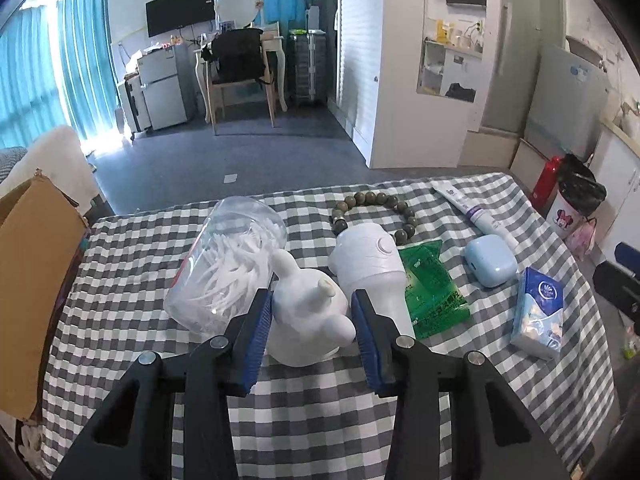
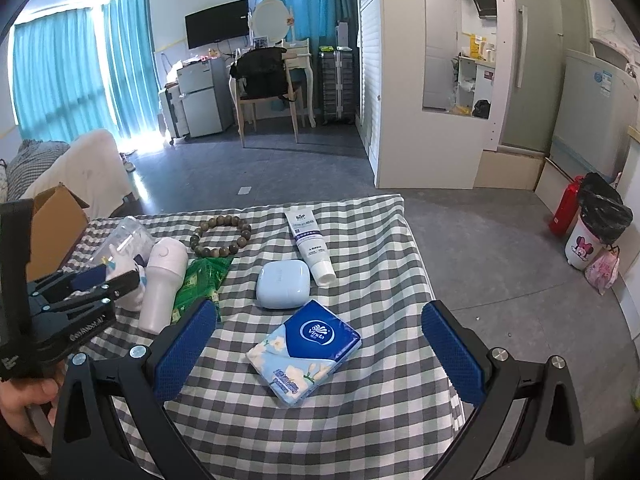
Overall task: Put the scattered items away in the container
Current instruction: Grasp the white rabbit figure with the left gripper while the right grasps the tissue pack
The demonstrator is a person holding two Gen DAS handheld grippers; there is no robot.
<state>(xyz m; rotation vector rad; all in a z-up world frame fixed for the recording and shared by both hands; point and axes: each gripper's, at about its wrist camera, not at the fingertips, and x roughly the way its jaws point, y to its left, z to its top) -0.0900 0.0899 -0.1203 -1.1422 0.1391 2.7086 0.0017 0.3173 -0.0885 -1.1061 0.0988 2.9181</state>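
Daylight pours in through the teal curtains (image 1: pixel 60 60) at the left of both views, blowing out to white where it strikes the grey floor (image 2: pixel 144 148) beneath them. The rest of the room is evenly, coolly lit (a bluish cast throughout). The grey-and-white checked cloth on the desk (image 2: pixel 360 240) is sharp, with soft shadows. Straight lines bow toward the edges, and black vignetting fills the corners.

Teal curtains (image 2: pixel 60 76) are hung over bright windows, and light is thrown onto the grey floor (image 2: pixel 312 168). A black TV (image 2: pixel 218 23) is fixed to the white wall. A wooden chair (image 2: pixel 266 92) is set by a white desk (image 2: pixel 298 54). A small fridge (image 2: pixel 202 96) is placed beside it.
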